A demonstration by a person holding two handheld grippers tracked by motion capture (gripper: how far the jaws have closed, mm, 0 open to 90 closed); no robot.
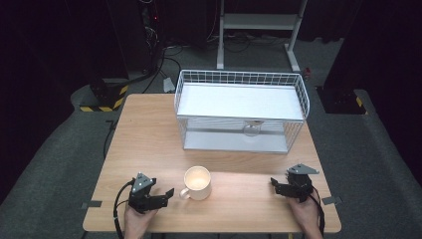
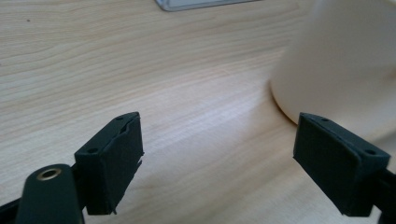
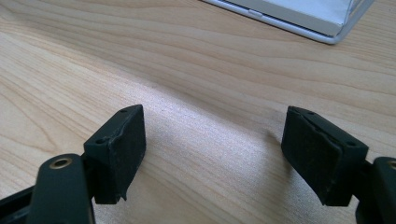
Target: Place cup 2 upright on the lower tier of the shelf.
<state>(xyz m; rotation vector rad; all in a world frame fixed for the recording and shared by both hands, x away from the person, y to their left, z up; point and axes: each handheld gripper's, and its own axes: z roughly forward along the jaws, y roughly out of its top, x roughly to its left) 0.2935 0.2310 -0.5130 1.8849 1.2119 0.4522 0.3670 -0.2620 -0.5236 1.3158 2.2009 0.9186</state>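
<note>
Overhead light is brightening the wooden table (image 1: 149, 144) while the surrounding room is staying dark. The cream mug (image 2: 345, 60) is blurring out of focus in the left gripper view, and soft glare is streaking the wood grain.

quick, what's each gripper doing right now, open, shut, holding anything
left gripper: open, holding nothing, the cream mug just beside it.
right gripper: open, holding nothing, only bare wooden table between its jaws.
</note>
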